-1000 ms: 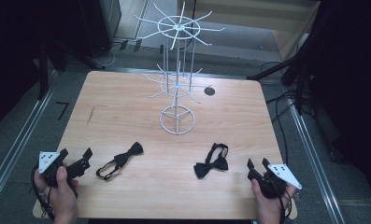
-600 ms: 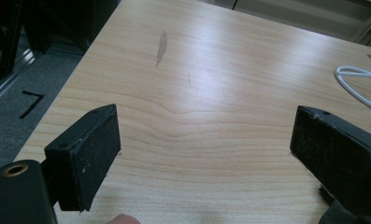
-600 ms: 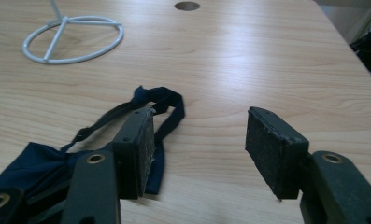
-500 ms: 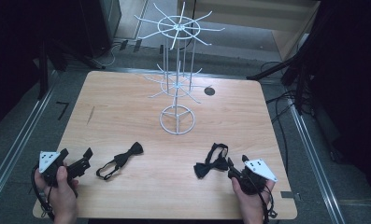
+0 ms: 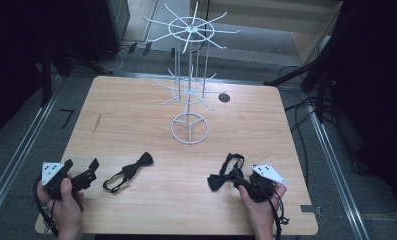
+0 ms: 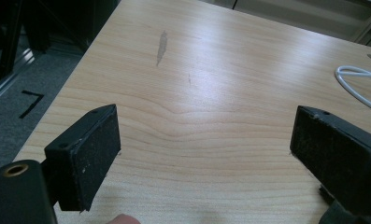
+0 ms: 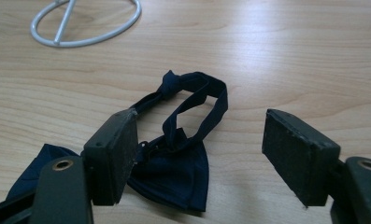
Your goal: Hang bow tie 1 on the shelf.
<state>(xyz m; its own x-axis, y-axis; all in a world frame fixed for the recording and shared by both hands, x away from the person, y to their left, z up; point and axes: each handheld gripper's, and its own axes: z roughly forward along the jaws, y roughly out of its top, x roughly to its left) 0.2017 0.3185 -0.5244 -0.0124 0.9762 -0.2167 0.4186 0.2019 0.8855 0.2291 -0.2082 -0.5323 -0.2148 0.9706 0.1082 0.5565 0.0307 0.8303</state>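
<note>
Right gripper (image 5: 242, 181) sits at the lower right of the high view, shifted leftward from its place near the table's right edge a second ago, and is now at the dark bow tie (image 5: 225, 175). Its jaws have just been opening; in the right gripper view they stand wide, with one wing of the tie (image 7: 174, 170) between them, the left pad just beside the fabric and the right pad clear of it. Left gripper (image 5: 88, 172), lower left of the high view, is unchanged in place; its jaws are spread over bare wood. Second bow tie (image 5: 128, 172) lies just right of it, unmoved.

Tie fabric is soft navy cloth with a looped, knotted neck strap. Gripper pads are matte black blocks, scuffed. Stand (image 5: 188, 80) is white wire, tiered with radiating prongs over a ring base at upper centre.

Table (image 5: 136, 120) is light wood-grain laminate with rounded corners, marked by a dark scuff at upper left and a small dark disc (image 5: 224, 98) at upper right. Grey floor and metal rails surround it; the room beyond is dark.
</note>
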